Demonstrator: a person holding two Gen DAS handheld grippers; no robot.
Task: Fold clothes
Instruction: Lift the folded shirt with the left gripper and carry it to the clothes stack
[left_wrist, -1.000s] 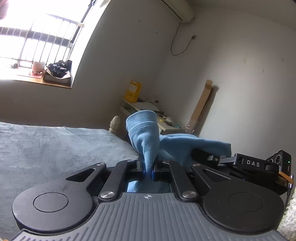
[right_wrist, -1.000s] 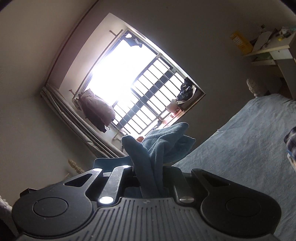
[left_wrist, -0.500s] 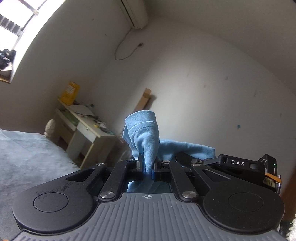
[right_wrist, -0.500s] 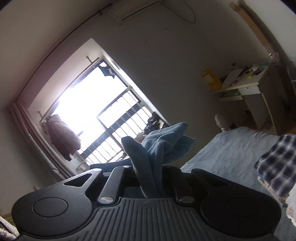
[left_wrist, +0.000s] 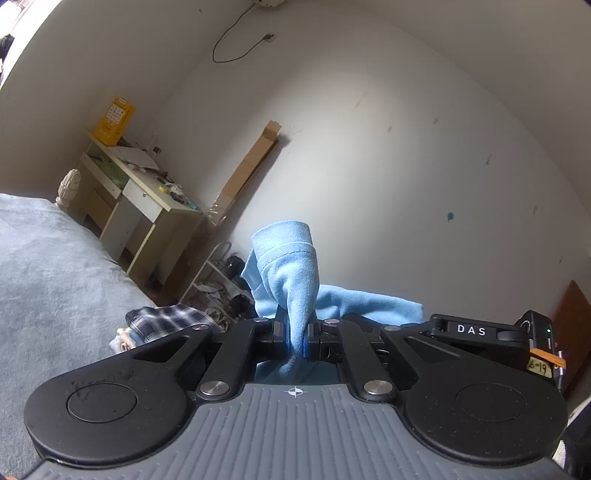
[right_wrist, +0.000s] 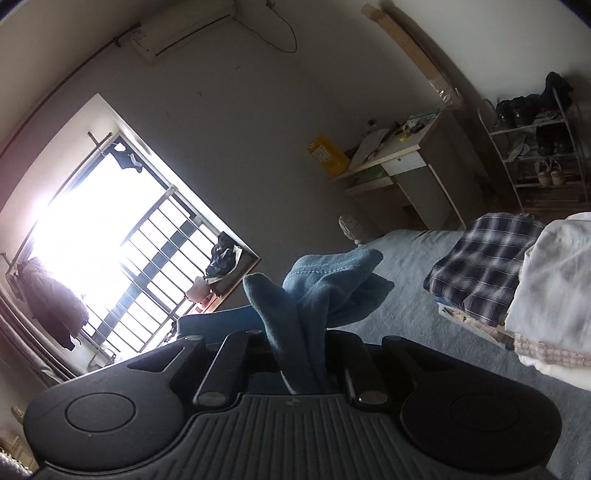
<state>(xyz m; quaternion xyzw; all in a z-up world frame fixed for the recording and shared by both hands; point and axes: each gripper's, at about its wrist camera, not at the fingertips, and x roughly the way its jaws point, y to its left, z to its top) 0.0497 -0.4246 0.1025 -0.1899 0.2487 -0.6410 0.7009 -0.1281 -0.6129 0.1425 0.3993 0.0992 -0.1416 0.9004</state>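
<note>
Two grippers: each clamped on the same blue cloth, both raised over the bed.
Left gripper (left_wrist: 295, 341): jaws nearly shut, pinching a bunched fold of cloth (left_wrist: 291, 273); hemmed edge standing up above the pads, rest trailing off to the right behind the linkage.
Right gripper (right_wrist: 299, 354): jaws close together, gripping a thicker wad of cloth (right_wrist: 314, 295); two folds poking up and forward, a stitched hem visible on the upper one.
Cloth position: held in the air at both grippers, not lying on the bed.
Bed (left_wrist: 48, 266): grey-blue cover, below and ahead of both grippers.
Plaid garment (right_wrist: 484, 266): folded, on the bed, at the right of the right view; just beside it a white garment (right_wrist: 554, 280), stacked on other fabric.
Desk (left_wrist: 147, 199): pale, cluttered, against the wall past the bed; yellow box (left_wrist: 112, 120) on top.
Shoe rack (right_wrist: 535, 147): beside the desk, shoes on its shelves.
Cardboard strip (left_wrist: 251, 166): leaning on the wall.
Window (right_wrist: 110, 251): barred, very bright, on the far wall.
Air conditioner (right_wrist: 184, 29): high on the wall above the window.
</note>
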